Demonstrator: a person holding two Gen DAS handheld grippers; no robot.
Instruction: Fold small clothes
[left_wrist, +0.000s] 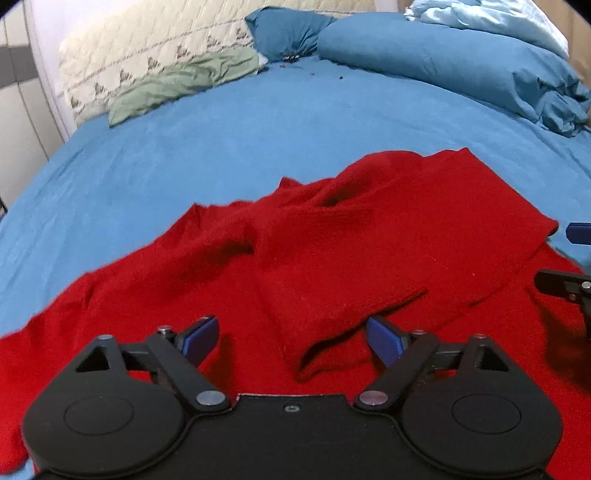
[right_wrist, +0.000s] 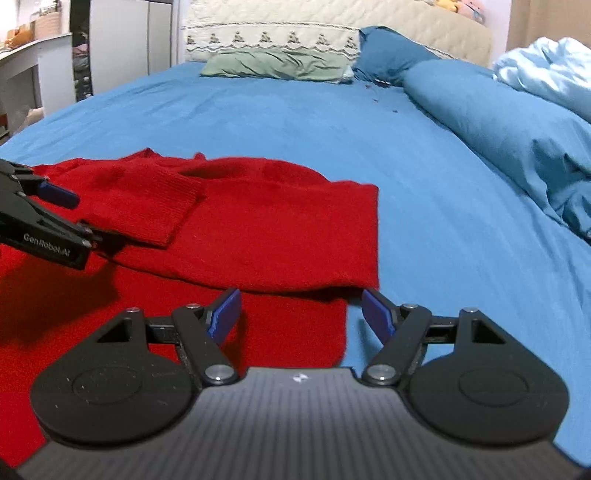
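A red knitted sweater (left_wrist: 332, 240) lies partly folded on the blue bed sheet (left_wrist: 221, 140); it also shows in the right wrist view (right_wrist: 277, 236). A sleeve with a ribbed cuff (right_wrist: 162, 206) lies folded over its body. My left gripper (left_wrist: 291, 339) is open and empty, low over the sweater near the cuff end (left_wrist: 325, 354). My right gripper (right_wrist: 301, 314) is open and empty at the sweater's right edge, just before the folded part. The left gripper shows at the left of the right wrist view (right_wrist: 55, 210).
A green pillow (right_wrist: 277, 64) and a cream quilted headboard (right_wrist: 295, 22) are at the far end. A blue duvet (right_wrist: 498, 122) is bunched along the right side, with pale blue bedding (right_wrist: 546, 70) behind. White furniture (right_wrist: 37, 66) stands at the left of the bed.
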